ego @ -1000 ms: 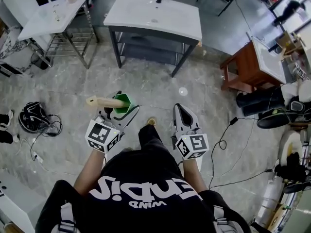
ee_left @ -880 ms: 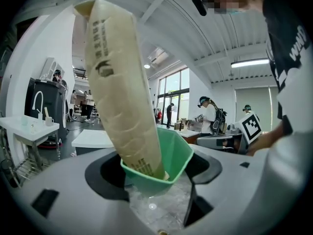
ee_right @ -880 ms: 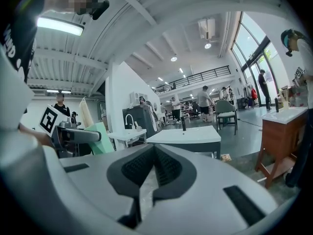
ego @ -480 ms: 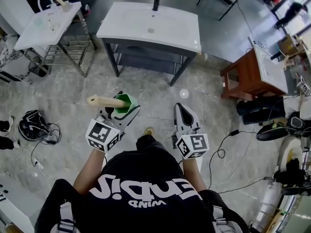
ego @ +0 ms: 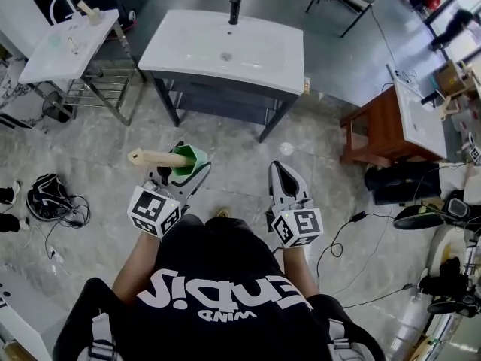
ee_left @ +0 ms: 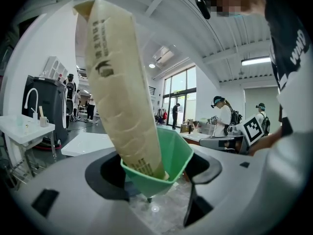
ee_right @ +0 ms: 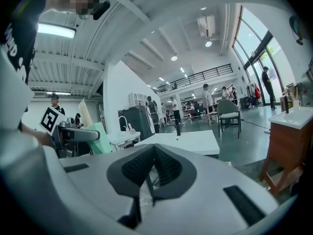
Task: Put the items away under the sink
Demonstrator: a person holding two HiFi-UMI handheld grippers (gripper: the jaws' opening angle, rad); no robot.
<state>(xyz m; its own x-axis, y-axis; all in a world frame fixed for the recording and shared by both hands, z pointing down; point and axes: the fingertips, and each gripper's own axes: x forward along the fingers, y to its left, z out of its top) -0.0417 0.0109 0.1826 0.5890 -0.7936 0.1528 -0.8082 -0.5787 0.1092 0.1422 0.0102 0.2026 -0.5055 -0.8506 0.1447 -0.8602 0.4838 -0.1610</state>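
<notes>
Grey marbled floor [ego: 237,168] spreads below me. Ahead of both grippers stands the white-topped sink [ego: 225,47] on its dark frame, with a black tap [ego: 235,7] at the far edge and an open shelf [ego: 218,98] under the top.

My left gripper [ego: 186,165] holds a green cup [ee_left: 173,148], its jaws standing wide against the cup's sides. A long cream pack [ee_left: 120,82] sticks out of the cup's mouth. In the head view the pack lies about level, pointing off to that gripper's left. Only the left gripper view shows the dark print along it and its lower end wedged into the cup's bottom.

My right gripper [ego: 279,170] sits just right of the left one and carries nothing — its own view shows the ribbed pads [ee_right: 135,169] closed together.

Bare floor lies between the grippers and the sink's front edge, which is well apart from both. Left of the left gripper are a coil of cables [ego: 52,194] and a smaller white sink [ego: 68,40] on a metal rack. Right of the right gripper stands a wooden cabinet [ego: 376,122], with clear floor between it and the sink frame.
</notes>
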